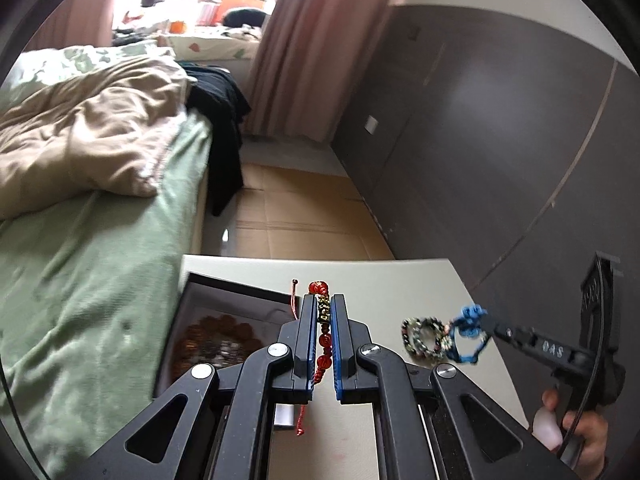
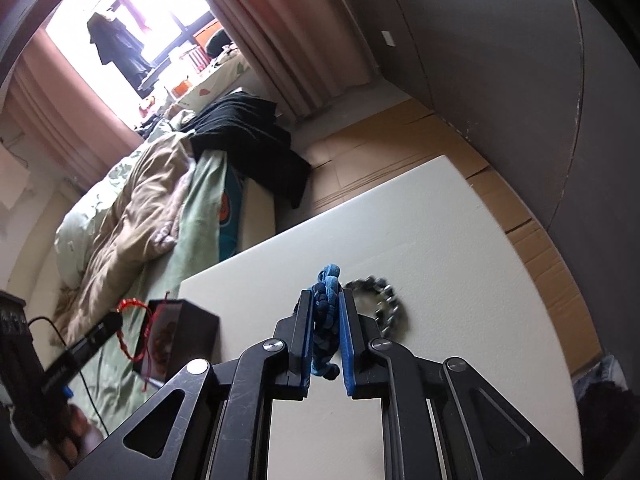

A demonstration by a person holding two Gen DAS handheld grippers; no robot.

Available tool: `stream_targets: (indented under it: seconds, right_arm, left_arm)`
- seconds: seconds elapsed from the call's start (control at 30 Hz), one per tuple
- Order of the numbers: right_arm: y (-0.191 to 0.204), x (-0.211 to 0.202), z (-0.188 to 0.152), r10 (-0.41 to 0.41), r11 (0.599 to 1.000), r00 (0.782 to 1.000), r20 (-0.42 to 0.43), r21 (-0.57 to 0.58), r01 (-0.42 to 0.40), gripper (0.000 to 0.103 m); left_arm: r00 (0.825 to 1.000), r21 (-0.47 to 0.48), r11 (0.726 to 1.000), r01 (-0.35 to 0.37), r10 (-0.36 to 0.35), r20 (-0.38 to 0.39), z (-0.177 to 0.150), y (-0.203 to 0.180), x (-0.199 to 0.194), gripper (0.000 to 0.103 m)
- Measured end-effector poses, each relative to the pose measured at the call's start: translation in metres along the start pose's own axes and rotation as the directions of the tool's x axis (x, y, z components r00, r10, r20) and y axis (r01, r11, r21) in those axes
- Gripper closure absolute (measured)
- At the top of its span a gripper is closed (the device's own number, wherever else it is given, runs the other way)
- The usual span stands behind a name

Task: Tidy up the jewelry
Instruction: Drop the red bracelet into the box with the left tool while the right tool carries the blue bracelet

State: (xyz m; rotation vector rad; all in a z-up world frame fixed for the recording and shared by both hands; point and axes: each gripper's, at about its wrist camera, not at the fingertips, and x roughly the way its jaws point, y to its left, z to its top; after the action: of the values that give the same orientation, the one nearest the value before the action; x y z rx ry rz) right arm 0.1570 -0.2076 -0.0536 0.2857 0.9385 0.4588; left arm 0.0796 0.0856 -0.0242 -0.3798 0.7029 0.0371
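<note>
The left gripper (image 1: pixel 323 312) pinched the red bead bracelet (image 1: pixel 322 322) above the open box (image 1: pixel 224 312) at the tabletop's (image 1: pixel 400 280) left edge — best lowered inside before release; the right gripper (image 2: pixel 326 316) clamped the blue braided bracelet (image 2: pixel 325 308).

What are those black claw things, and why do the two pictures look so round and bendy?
They are grabbers that a person squeezes by hand, one in each hand. Each carries a small wide-eyed camera looking along its two fingers, which bends the picture. One picture comes from the left gripper, pinching a red bead bracelet. The other comes from the right gripper, pinching a blue braided bracelet. On the white table lies a dark bead bracelet, and a dark box holds brown beads. A bed stands behind.
</note>
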Motion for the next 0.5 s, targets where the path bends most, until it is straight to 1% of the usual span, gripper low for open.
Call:
stream_targets:
  seconds: [0.1,0.17,0.2,0.27,0.3,0.33,0.37,0.4,0.43,0.5]
  right_arm:
    - [0.011,-0.002,-0.005,0.016,1.000,1.000,0.007,-0.020,-0.015,0.090]
    - [0.019,-0.002,-0.008,0.025,0.999,1.000,0.014,-0.036,-0.025,0.090]
    - [0.022,-0.001,-0.009,0.031,0.999,0.999,0.015,-0.040,-0.031,0.090]
    - [0.029,0.002,-0.011,0.049,0.998,0.999,0.012,-0.046,-0.048,0.089]
    - [0.033,0.002,-0.012,0.056,0.997,0.998,0.010,-0.050,-0.056,0.089]
    - [0.037,0.003,-0.014,0.066,0.996,0.998,0.010,-0.056,-0.066,0.089]
    - [0.041,0.004,-0.014,0.076,0.995,0.997,0.010,-0.061,-0.075,0.089]
    - [0.045,0.004,-0.015,0.086,0.994,0.996,0.010,-0.066,-0.085,0.089]
    - [0.049,0.004,-0.015,0.096,0.993,0.995,0.011,-0.072,-0.095,0.089]
    - [0.057,0.007,-0.015,0.111,0.990,0.994,0.013,-0.085,-0.109,0.089]
  left_arm:
    - [1.000,-0.043,0.999,-0.007,0.008,0.023,0.003,0.015,-0.004,0.097]
    - [1.000,-0.073,0.997,0.002,0.000,0.031,0.004,0.023,-0.005,0.097]
    - [0.999,-0.094,0.995,0.019,-0.016,0.036,0.005,0.028,-0.006,0.096]
    - [0.999,-0.142,0.989,0.034,-0.033,0.012,0.007,0.036,-0.004,0.093]
    - [0.999,-0.169,0.985,0.030,-0.032,-0.008,0.008,0.041,-0.002,0.081]
    - [0.999,-0.191,0.981,0.022,-0.027,-0.020,0.008,0.045,0.000,0.052]
    - [1.000,-0.204,0.979,0.021,-0.025,-0.017,0.007,0.048,0.000,0.034]
    - [1.000,-0.213,0.977,0.024,-0.027,-0.008,0.007,0.051,-0.001,0.008]
    - [0.999,-0.227,0.973,0.032,-0.029,0.017,0.007,0.054,-0.005,0.006]
    - [0.999,-0.238,0.971,0.026,-0.020,0.026,0.009,0.057,-0.008,0.006]
